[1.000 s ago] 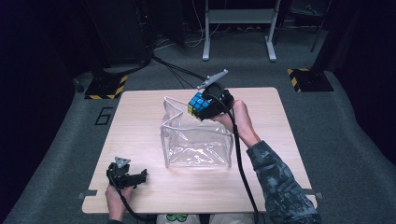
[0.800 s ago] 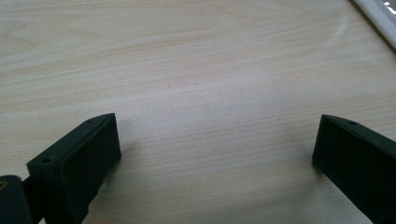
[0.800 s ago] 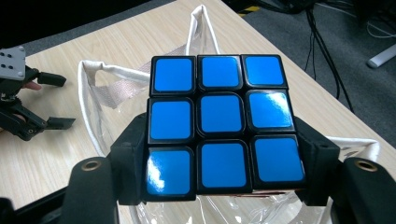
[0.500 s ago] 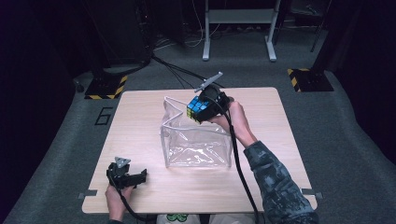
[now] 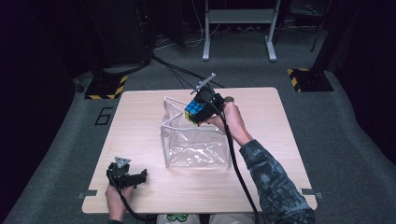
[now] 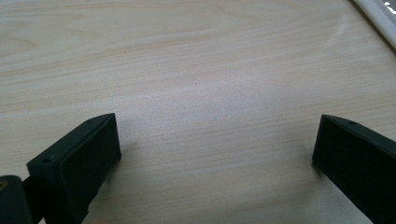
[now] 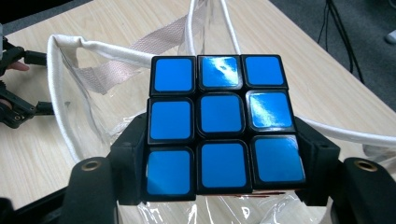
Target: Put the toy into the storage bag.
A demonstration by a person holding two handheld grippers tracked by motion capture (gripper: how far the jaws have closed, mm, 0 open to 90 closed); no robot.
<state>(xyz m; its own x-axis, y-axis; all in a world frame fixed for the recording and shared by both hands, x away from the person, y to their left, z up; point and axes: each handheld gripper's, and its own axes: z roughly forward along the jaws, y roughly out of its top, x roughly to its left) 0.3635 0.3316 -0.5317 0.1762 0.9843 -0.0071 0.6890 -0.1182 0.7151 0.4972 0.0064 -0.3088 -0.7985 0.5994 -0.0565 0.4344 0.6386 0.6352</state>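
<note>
High view: cube (image 5: 194, 111) above clear bag (image 5: 196, 140)

Right tool (image 5: 200, 111) clamped, left tool (image 5: 125, 173) agape

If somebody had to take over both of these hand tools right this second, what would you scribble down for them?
Right gripper: shut on the puzzle cube, blue face toward its camera, held above the open top of the clear bag.
Left gripper: open, holding nothing, low over the wooden table near its front left corner, apart from the bag.
Bag: standing upright mid-table, mouth open, white-edged rim and strap visible; nothing obvious inside.
Done: cube picked up and brought to the bag.
Left, probably: lower the cube through the opening and let go; the left gripper could steady the rim if the bag sags.
</note>
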